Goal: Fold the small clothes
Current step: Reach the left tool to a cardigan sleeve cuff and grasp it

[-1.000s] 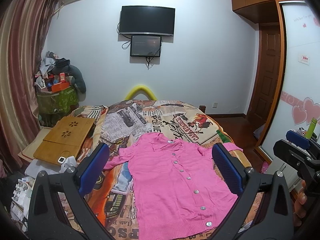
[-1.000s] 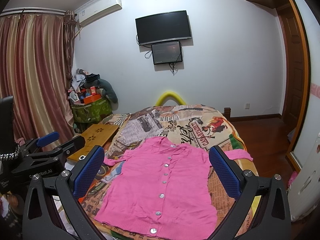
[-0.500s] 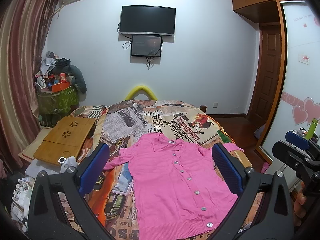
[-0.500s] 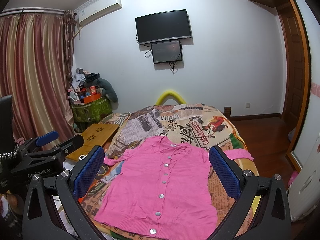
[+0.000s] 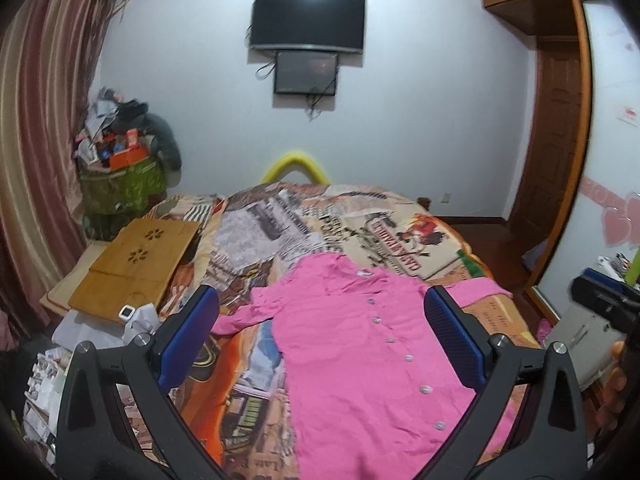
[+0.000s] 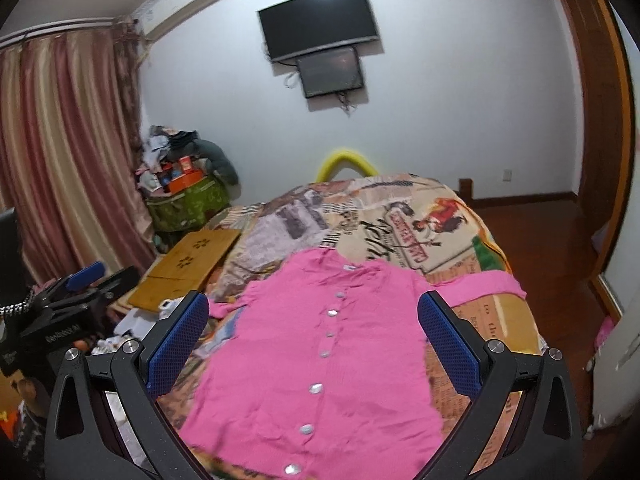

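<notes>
A pink button-front cardigan (image 5: 352,344) (image 6: 320,360) lies flat and face up on the bed, collar away from me, sleeves spread to both sides. My left gripper (image 5: 320,320) hovers above its left half, open, with nothing between the blue pads (image 5: 188,340). Above the middle of the garment my right gripper (image 6: 314,320) is likewise open and empty. The left gripper (image 6: 76,292) appears at the left edge of the right wrist view, and the right gripper (image 5: 604,296) at the right edge of the left wrist view.
The bed (image 5: 320,220) has a patterned newspaper-print cover. A wooden lap desk (image 5: 136,260) lies at its left, beside clutter and a green bin (image 5: 120,188). Curtains hang on the left, a TV (image 5: 308,20) on the far wall, a wardrobe and wooden door (image 5: 556,128) on the right.
Both grippers have moved closer to the cardigan and tipped down a little; the right view has also tilted. The garment lies as before and both stay open.
</notes>
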{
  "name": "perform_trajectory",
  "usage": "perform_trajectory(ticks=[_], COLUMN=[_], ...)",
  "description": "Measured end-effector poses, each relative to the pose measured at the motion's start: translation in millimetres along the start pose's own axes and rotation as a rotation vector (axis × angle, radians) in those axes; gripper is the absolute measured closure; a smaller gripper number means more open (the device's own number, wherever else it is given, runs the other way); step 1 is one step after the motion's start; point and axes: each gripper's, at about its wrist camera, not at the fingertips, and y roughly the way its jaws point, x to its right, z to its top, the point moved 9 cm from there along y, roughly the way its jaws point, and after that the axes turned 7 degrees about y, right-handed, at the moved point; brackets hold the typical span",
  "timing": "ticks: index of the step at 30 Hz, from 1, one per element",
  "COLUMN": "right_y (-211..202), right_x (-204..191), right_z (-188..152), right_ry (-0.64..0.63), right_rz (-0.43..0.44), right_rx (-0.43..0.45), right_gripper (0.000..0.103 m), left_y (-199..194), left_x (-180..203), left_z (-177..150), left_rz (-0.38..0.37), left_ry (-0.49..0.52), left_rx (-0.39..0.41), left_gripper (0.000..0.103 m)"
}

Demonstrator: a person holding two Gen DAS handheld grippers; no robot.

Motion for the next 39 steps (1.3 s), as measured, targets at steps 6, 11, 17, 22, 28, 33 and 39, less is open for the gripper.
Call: perform_trajectory(ticks=[6,11,17,22,28,33,39], right_y=[23.4,43.4,72.8,104.6,142.3,162.3,178.4], right_x=[50.2,90.8,141.2,177.8,202.9,214.1,215.9], right_z=[14.0,26.4,35.6,32.5,19.5,5.4,-6.7], right_ry=[0.011,-0.005,-0.022,0.008,0.012,0.006,0.004], right_rz=[-0.127,-0.239,-0.384,-0.408,-0.423,-0.436,-0.431], right_rx=[0.008,0.004,-0.018,-0.082,-0.172,-0.221,-0.257], right_gripper=[0.0,0.0,0.0,0.0,0.0,0.0,0.0], left_y=[59.6,113.5,183.1,235.2,278.9,313.3,348.4], left_x=[-57.3,-107.4,-170.0,-214.6,-243.0,-240.3,-235.4], left_z=[-8.0,-23.3,-55.5,-97.7,-153.2,-187.9,-206.4], left_rz=[0.144,0.223,0.281,0.299,0.278,0.212,0.18], left_ry=[-0.015,-0.027,-0.077,-0.167,-0.311,-0.421,-0.482], left_rx=[-0.075,-0.178,-0.338,-0.485,-0.626,-0.706,-0.776], left_gripper=[0.0,0.0,0.0,0.0,0.018,0.026,0.033])
